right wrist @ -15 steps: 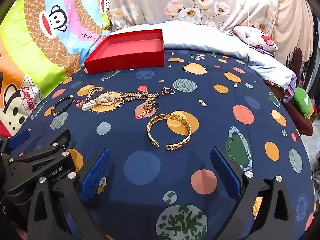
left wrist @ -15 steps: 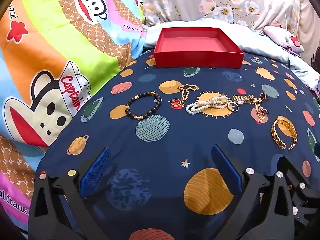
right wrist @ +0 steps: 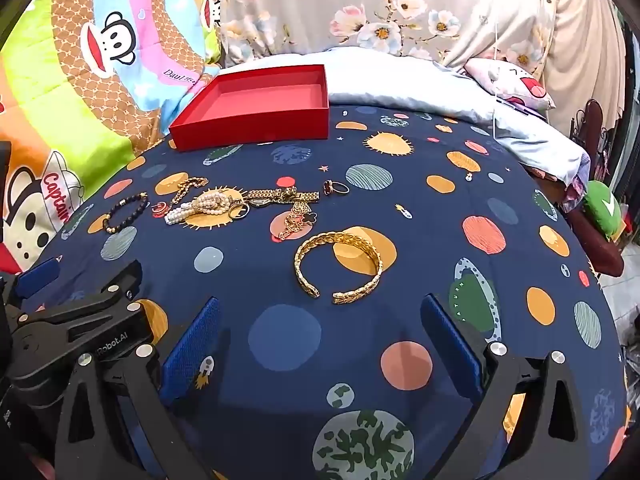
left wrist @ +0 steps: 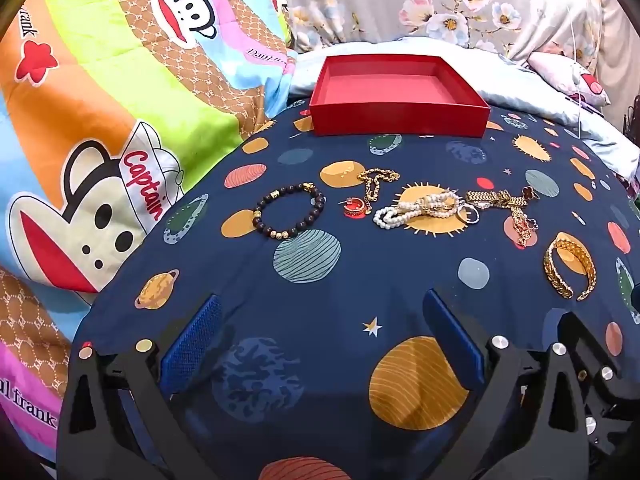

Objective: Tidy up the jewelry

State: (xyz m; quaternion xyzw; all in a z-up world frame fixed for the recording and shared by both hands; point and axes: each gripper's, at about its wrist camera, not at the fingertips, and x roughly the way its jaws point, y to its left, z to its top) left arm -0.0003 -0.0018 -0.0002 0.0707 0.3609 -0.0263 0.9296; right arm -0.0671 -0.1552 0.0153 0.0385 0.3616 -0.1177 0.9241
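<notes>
An empty red tray point(left wrist: 400, 118) point(right wrist: 256, 128) sits at the far side of the dark planet-print cloth point(left wrist: 320, 280). In a row before it lie a dark bead bracelet point(left wrist: 289, 211) point(right wrist: 124, 212), a red earring point(left wrist: 355, 209), a gold chain point(left wrist: 376, 182), a pearl strand point(left wrist: 416, 210) point(right wrist: 200, 206), a gold watch and necklace point(left wrist: 504, 204) point(right wrist: 288, 200), a ring point(right wrist: 336, 188) and a gold cuff bangle point(left wrist: 570, 268) point(right wrist: 340, 266). My left gripper point(left wrist: 320, 344) is open and empty, short of the bead bracelet. My right gripper point(right wrist: 320, 344) is open and empty, just short of the cuff.
A cartoon monkey quilt point(left wrist: 100, 140) lies on the left. A floral pillow point(left wrist: 440, 8) and pale blue bedding point(right wrist: 420, 84) lie behind the tray. The left gripper's body point(right wrist: 80, 336) shows at the left of the right wrist view. The bed's right edge drops off near a green object point(right wrist: 604, 208).
Both grippers have shifted only slightly; the jewelry and the tray lie where they were.
</notes>
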